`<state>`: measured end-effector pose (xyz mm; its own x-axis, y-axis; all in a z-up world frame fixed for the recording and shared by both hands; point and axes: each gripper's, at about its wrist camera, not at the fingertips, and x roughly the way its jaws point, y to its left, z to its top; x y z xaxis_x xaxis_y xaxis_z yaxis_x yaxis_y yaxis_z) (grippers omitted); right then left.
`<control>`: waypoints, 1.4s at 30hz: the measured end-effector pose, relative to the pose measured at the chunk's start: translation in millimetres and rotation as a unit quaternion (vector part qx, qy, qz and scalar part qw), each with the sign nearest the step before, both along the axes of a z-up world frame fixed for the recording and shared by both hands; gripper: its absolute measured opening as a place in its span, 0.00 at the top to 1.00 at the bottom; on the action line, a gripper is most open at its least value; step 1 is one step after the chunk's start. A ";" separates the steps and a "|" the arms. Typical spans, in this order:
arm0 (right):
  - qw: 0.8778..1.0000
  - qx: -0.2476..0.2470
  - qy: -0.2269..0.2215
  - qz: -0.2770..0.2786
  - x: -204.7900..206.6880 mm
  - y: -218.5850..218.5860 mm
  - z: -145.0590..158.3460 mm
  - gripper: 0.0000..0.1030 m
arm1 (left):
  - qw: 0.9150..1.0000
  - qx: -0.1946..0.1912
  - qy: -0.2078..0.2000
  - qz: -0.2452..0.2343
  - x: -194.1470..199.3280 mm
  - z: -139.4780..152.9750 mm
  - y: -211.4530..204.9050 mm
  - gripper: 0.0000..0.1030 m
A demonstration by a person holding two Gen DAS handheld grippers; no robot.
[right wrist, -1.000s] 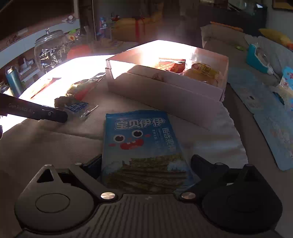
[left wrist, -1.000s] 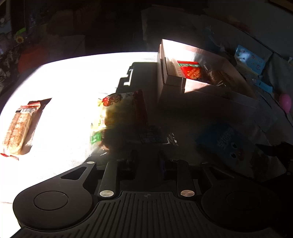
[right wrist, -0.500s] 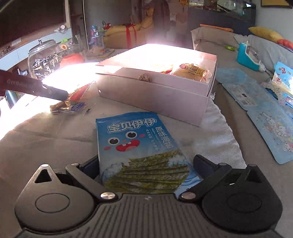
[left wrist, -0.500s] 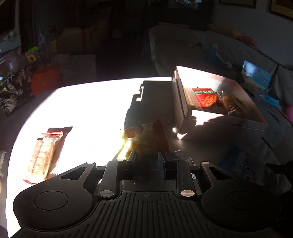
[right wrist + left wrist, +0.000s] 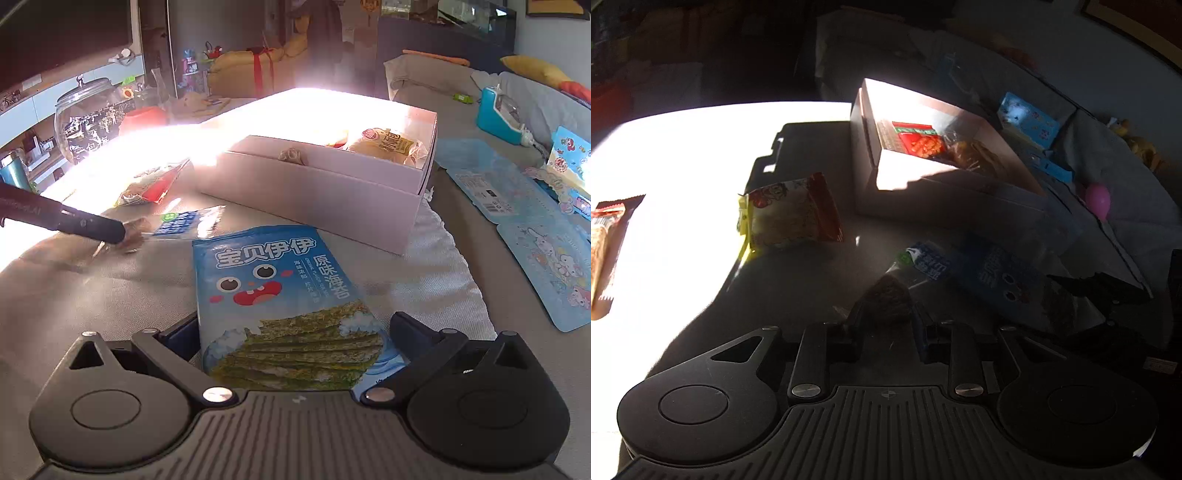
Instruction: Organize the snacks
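Observation:
A white open box (image 5: 332, 192) holds several snacks, among them a yellow bun pack (image 5: 388, 146) and a red pack (image 5: 918, 140). My left gripper (image 5: 886, 317) is shut on a small clear-wrapped brown cake with a blue label (image 5: 890, 295); it also shows in the right wrist view (image 5: 177, 225). My right gripper (image 5: 295, 332) stands wide around a blue seaweed pack (image 5: 280, 295) lying on the cloth; whether the fingers touch it cannot be told. A yellow-red snack bag (image 5: 790, 214) lies left of the box.
A long wafer bar (image 5: 605, 251) lies at the far left in sunlight. Blue cartoon card sheets (image 5: 546, 251) lie on the right. A glass jar (image 5: 88, 118) and a teal device (image 5: 498, 114) stand at the back. A pink ball (image 5: 1097, 201) lies right of the box.
My left gripper has moved right from the yellow-red bag and now grips the small clear-wrapped cake. The right gripper has stayed around the seaweed pack.

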<state>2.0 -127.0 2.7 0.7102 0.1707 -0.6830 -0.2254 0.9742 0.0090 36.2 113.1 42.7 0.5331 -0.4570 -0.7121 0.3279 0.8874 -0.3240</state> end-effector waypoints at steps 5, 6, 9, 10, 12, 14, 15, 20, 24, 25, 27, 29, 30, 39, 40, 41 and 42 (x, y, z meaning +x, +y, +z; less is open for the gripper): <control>1.000 0.000 0.000 0.000 0.0 0.0 0.0 0.00 | 0.995 0.069 -0.061 -0.027 -9.4 12.8 -20.0 0.71; 1.000 0.000 0.000 0.000 0.0 0.0 0.0 0.00 | 0.993 0.089 -0.072 -0.036 -9.9 14.9 -25.0 0.71; 1.000 0.000 0.000 0.000 0.0 0.0 0.0 0.00 | 0.986 0.125 -0.084 -0.071 -3.0 13.4 -46.5 0.71; 1.000 0.000 0.000 0.000 -0.1 0.0 0.0 0.00 | 0.984 0.134 -0.083 -0.081 -1.2 11.4 -50.6 0.71; 1.000 0.000 0.000 0.000 -0.1 0.0 0.0 0.00 | 0.981 0.152 -0.076 -0.092 3.3 4.4 -58.4 0.67; 1.000 0.000 0.000 0.000 -0.1 0.0 0.0 0.00 | 0.978 0.167 -0.088 -0.093 4.5 2.3 -61.1 0.65; 1.000 0.000 0.000 0.000 -0.2 0.0 0.0 0.00 | 0.977 0.170 -0.088 -0.092 7.7 1.0 -64.7 0.64; 1.000 0.000 0.000 0.000 -0.1 0.0 0.0 0.00 | 0.975 0.200 -0.077 -0.064 14.4 -4.4 -64.4 0.56; 1.000 0.000 0.000 0.000 -0.2 0.0 0.0 0.00 | 0.978 0.188 -0.071 -0.055 20.2 -6.5 -59.6 0.55; 1.000 0.000 0.000 0.000 -0.2 0.0 0.0 0.00 | 0.979 0.185 -0.071 -0.055 19.8 -6.7 -59.2 0.56; 1.000 0.000 0.000 0.000 -0.2 0.0 0.0 0.00 | 0.981 0.175 -0.068 -0.056 17.9 -7.2 -58.5 0.58; 1.000 0.000 0.000 0.000 -0.3 0.1 0.0 0.00 | 0.984 0.158 -0.060 -0.062 15.9 -7.4 -57.3 0.58; 1.000 0.000 0.000 0.000 -0.2 0.0 0.0 0.00 | 0.985 0.149 -0.056 -0.065 15.0 -7.5 -57.5 0.58; 1.000 0.000 0.001 0.001 0.2 0.1 -0.3 0.00 | 0.987 0.144 -0.061 -0.042 8.5 -9.8 -68.4 0.57; 1.000 0.001 0.003 0.004 1.2 0.1 0.1 0.00 | 0.987 0.142 -0.061 -0.041 8.8 -9.8 -67.9 0.57; 1.000 0.002 0.005 0.007 2.2 -0.7 0.5 0.00 | 0.988 0.141 -0.059 -0.038 8.7 -9.5 -67.6 0.57; 1.000 0.001 0.008 0.012 2.9 -1.6 1.0 0.00 | 0.988 0.140 -0.056 -0.033 6.5 -9.0 -67.4 0.57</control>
<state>5.0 -128.6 3.7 0.6947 0.1897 -0.6938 -0.2489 0.9684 0.0156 42.7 45.7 33.6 0.5921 -0.2873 -0.7529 0.4077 0.9127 -0.0277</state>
